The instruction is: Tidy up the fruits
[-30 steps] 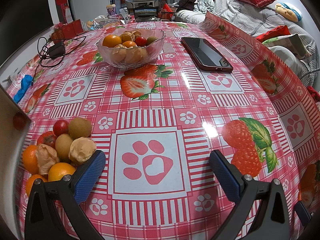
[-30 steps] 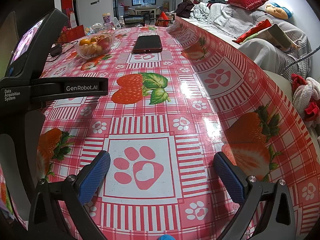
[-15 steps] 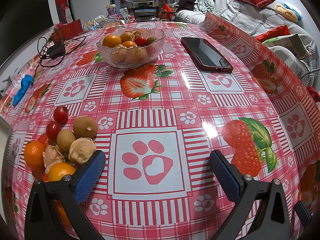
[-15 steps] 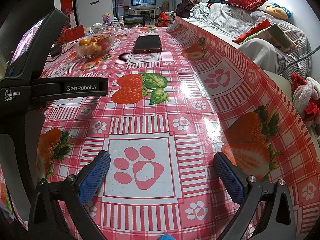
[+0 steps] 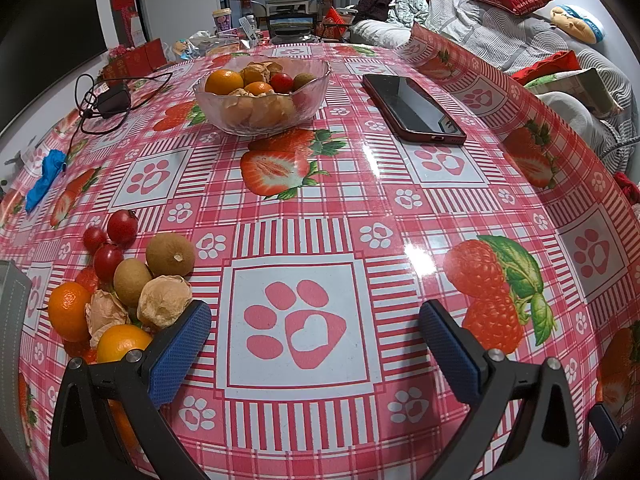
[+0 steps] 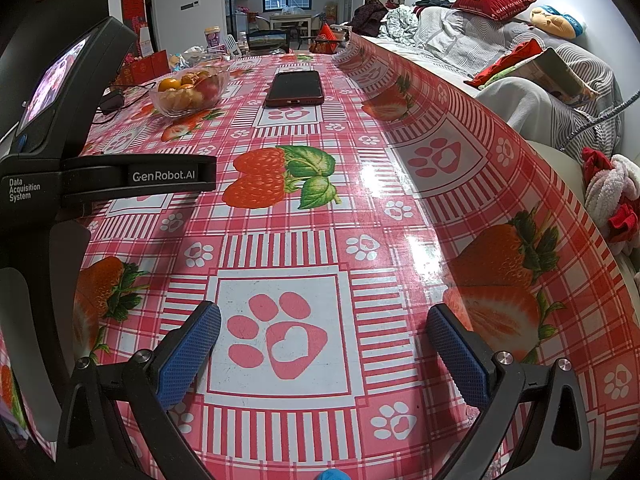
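The left claw (image 5: 315, 346) was held wide open with nothing in it, low over the desk (image 5: 400, 208). A pile of loose fruit (image 5: 132, 288) was seen just beside its left finger: oranges, kiwis, small red tomatoes and papery brown husks. Well behind the pile, a glass bowl (image 5: 262, 94) filled with more fruit was set on the desk. A dark phone (image 5: 412, 108) was laid to the right of the bowl. The right claw (image 6: 323, 344) was also kept wide open and empty, far from the bowl (image 6: 190, 94).
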Action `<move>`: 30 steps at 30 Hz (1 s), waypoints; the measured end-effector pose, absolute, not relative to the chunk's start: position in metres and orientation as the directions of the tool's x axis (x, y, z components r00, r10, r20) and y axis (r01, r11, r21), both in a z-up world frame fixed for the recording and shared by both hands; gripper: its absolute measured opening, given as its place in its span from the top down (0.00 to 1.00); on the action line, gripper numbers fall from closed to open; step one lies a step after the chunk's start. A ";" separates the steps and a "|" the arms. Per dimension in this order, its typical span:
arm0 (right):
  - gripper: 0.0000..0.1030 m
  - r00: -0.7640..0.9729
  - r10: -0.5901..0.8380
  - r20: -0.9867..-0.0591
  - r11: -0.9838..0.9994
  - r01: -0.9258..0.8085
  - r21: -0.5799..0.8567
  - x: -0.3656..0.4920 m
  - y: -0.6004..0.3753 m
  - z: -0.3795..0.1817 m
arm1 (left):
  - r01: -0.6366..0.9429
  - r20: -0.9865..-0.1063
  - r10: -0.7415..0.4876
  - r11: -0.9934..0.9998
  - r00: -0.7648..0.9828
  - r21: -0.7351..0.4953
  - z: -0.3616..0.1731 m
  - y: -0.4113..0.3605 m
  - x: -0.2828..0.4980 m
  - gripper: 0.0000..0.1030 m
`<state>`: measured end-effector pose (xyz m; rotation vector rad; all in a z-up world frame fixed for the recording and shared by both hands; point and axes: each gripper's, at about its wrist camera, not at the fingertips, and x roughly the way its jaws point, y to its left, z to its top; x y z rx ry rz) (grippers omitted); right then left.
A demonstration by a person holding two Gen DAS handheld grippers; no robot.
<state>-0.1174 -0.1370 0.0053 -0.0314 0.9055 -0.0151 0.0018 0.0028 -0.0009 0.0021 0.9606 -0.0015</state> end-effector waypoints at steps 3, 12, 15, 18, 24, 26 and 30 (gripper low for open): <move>0.00 0.617 -0.026 -0.786 0.999 0.000 -0.034 -0.117 -0.137 0.005 | 0.002 -0.820 0.000 1.000 0.573 0.001 -0.001 0.003 0.002 0.00; 0.00 0.617 -0.026 -0.786 0.999 -0.001 -0.033 -0.117 -0.137 0.005 | 0.002 -0.820 0.000 1.000 0.573 0.001 -0.001 0.002 0.002 0.00; 0.00 0.618 -0.026 -0.785 0.999 0.000 -0.034 -0.117 -0.137 0.005 | 0.002 -0.820 0.000 1.000 0.573 0.001 -0.001 0.002 0.002 0.00; 0.00 0.619 -0.026 -0.785 0.999 0.000 -0.034 -0.118 -0.137 0.005 | 0.002 -0.819 0.000 1.000 0.573 0.001 -0.001 0.003 0.002 0.00; 0.00 0.619 -0.026 -0.785 0.999 -0.001 -0.033 -0.117 -0.137 0.005 | 0.002 -0.820 0.000 1.000 0.573 0.001 -0.001 0.003 0.002 0.00; 0.00 0.619 -0.026 -0.785 0.999 0.000 -0.033 -0.116 -0.137 0.006 | 0.002 -0.820 0.000 1.000 0.573 0.001 -0.001 0.003 0.002 0.00; 0.00 0.619 -0.026 -0.785 0.999 0.000 -0.033 -0.116 -0.137 0.006 | 0.005 -0.820 -0.002 1.000 0.573 0.001 -0.001 0.003 0.002 0.00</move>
